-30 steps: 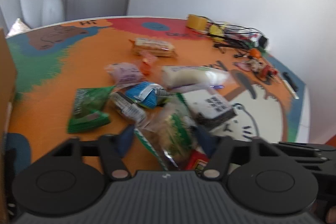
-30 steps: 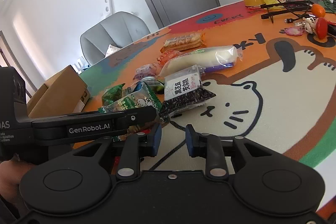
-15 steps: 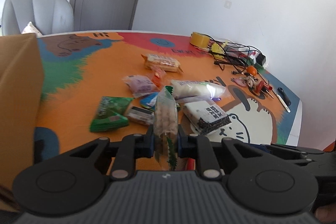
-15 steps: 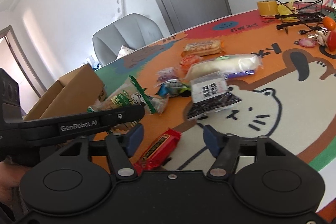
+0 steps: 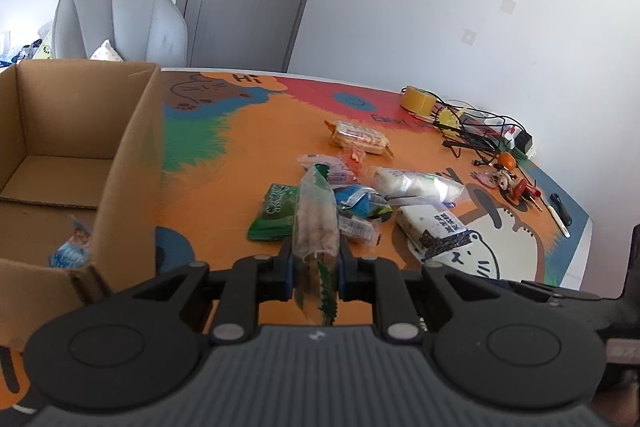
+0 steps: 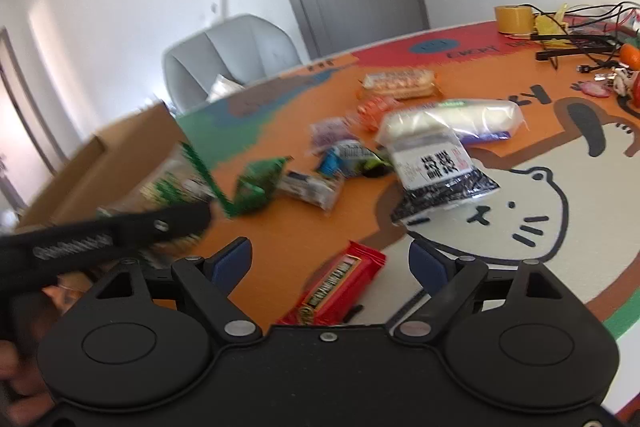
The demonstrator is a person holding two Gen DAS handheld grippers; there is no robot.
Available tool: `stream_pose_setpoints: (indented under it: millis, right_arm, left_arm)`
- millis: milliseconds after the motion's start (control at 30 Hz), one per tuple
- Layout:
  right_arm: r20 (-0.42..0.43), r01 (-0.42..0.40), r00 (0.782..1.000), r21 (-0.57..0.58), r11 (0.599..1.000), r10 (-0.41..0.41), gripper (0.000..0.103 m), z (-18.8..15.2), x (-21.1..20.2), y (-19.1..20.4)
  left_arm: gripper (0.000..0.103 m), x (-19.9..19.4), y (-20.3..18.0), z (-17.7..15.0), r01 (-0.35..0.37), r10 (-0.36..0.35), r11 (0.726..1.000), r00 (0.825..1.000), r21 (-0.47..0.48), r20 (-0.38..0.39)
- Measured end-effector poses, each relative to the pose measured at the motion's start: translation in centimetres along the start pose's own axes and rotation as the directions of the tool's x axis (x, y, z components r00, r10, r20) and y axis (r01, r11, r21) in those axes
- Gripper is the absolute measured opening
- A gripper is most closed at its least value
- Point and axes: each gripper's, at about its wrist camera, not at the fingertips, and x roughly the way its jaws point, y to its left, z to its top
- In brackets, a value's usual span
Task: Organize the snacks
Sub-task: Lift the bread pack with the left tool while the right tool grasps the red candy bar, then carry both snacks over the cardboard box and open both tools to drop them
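Note:
My left gripper is shut on a clear snack bag with a green zigzag edge and holds it upright above the table, just right of the open cardboard box. A small blue packet lies inside the box. In the right wrist view, the same bag shows blurred above the left gripper's finger. My right gripper has its jaws opening wide over a red snack bar on the table, and the pads are clear of it. More snacks lie in a pile.
The pile holds a green packet, a black-and-white packet, a long white bag and an orange biscuit pack. A tape roll, cables and keys crowd the far right. A grey chair stands behind the box.
The left gripper closed on the clear bag and lifted it off the pile, swinging left until the box came into view. The right jaws spread wide, uncovering the red bar.

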Motion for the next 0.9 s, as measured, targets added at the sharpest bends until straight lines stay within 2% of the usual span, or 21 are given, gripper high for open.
stream_pose_setpoints:
  millis: [67,167,333,433,567,633,733,767,833,900]
  right_arm:
    - [-0.013,0.038,0.999,-0.023,0.999,-0.039,0.08,-0.3,0.3,0.1]
    - [-0.014,0.074,0.997,-0.044,0.996,-0.074,0.064,-0.6,0.0,-0.2]
    - [-0.02,0.083,0.996,-0.036,0.996,-0.083,0.04,-0.6,-0.8,-1.3]
    - [-0.025,0.075,0.997,-0.021,0.997,-0.076,0.03,-0.5,-1.0,-1.9]
    - [-0.036,0.073,0.997,-0.019,0.997,-0.073,0.03,-0.6,-1.2,-1.8]
    - [-0.04,0.059,0.997,-0.032,0.998,-0.06,0.041,-0.6,-1.2,-1.4]
    - [-0.029,0.068,0.997,-0.075,0.995,-0.07,0.041,-1.0,-1.0,-0.7]
    - [-0.025,0.073,0.997,-0.084,0.994,-0.075,0.039,-1.0,-1.0,-0.6]
    - [-0.022,0.104,0.994,-0.097,0.99,-0.106,0.023,-0.9,-0.9,-0.7]
    - [-0.027,0.094,0.995,-0.083,0.992,-0.097,0.023,-0.7,-1.0,-1.2]
  left_arm:
    - [0.018,0.1,0.1,-0.1,-0.002,0.002,1.0,1.0,-0.004,-0.004]
    - [0.018,0.3,0.0,-0.2,0.003,-0.003,1.0,1.0,-0.007,-0.008]
    - [0.018,0.5,-0.5,-0.4,0.017,-0.017,1.0,1.0,-0.004,-0.016]
    - [0.018,0.5,-0.9,-0.5,0.019,-0.019,1.0,1.0,0.003,-0.016]
    - [0.018,0.3,-1.2,-0.4,0.02,-0.02,1.0,1.0,0.011,-0.012]
    - [0.018,0.3,-1.3,-0.4,0.02,-0.02,1.0,1.0,0.013,-0.012]
    - [0.018,0.3,-1.2,-0.5,0.019,-0.019,1.0,1.0,0.011,-0.013]
    - [0.018,0.3,-1.1,-0.5,0.018,-0.018,1.0,1.0,0.01,-0.015]
    - [0.018,0.3,-1.0,-0.5,0.015,-0.015,1.0,1.0,0.007,-0.017]
    - [0.018,0.1,-0.8,-0.4,0.014,-0.014,1.0,1.0,0.002,-0.013]
